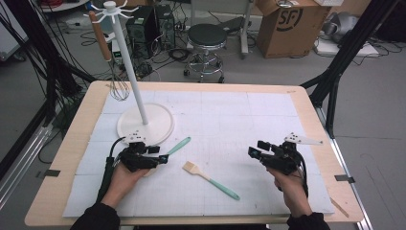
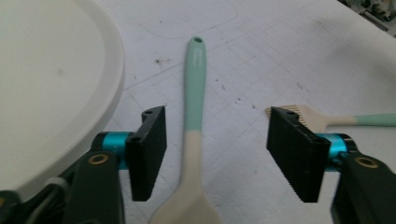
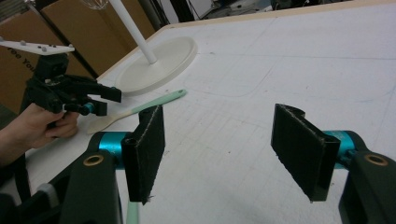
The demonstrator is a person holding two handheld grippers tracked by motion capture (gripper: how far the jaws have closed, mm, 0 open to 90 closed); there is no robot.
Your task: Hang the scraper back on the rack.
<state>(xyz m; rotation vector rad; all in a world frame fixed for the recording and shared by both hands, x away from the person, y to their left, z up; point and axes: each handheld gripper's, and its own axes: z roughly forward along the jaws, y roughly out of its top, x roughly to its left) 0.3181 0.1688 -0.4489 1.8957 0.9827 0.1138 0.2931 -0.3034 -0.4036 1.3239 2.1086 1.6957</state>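
Note:
A spatula (image 2: 194,93) with a mint handle and a cream blade lies on the white mat just right of the stand's round base (image 1: 145,125). My left gripper (image 2: 217,123) is open, its jaws low on either side of the spatula's neck without touching it; it sits over the blade (image 1: 164,157). A pastry brush (image 1: 210,179) with a mint handle lies mid-table, and its bristles (image 2: 306,114) lie just beyond my left gripper's right jaw. My right gripper (image 1: 253,153) hovers open at the right with nothing between its jaws (image 3: 219,128).
A white hook stand (image 1: 129,62) rises from the base at the back left, with a whisk (image 1: 118,88) hanging from it by a wooden handle. The white mat (image 1: 249,124) covers most of the wooden table. A stool (image 1: 206,38) and boxes stand beyond the far edge.

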